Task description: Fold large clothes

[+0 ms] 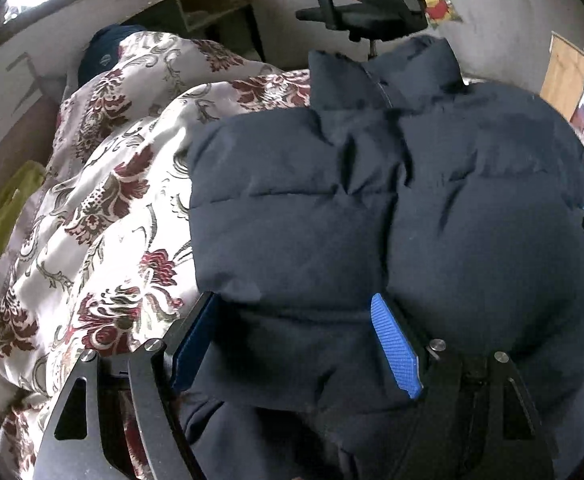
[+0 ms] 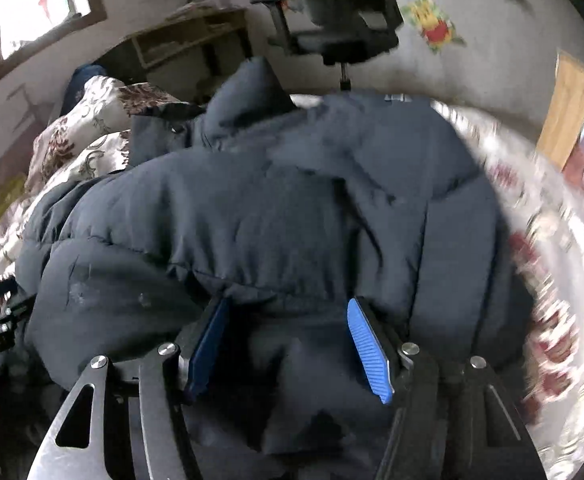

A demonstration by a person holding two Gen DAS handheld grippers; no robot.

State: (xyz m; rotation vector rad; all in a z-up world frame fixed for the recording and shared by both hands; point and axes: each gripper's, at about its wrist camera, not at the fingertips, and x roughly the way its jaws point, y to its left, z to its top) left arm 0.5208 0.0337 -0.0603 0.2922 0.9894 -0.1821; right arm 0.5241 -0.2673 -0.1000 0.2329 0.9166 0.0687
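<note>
**Big blue coat on the flowery bed**

The puffy dark blue quilted coat (image 1: 372,208) lies on the bed's white blanket with red flowers (image 1: 103,208). Its collar points to the black office chair (image 1: 356,12). At the coat's near edge, the left gripper (image 1: 292,344) has its blue pads apart, with coat between them. Beside it, the right gripper (image 2: 287,344) is apart too, around a fold of coat.

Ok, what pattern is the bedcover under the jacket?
The bedcover is cream with dark red floral and grey-green scroll motifs, clearest in the left wrist view.
</note>
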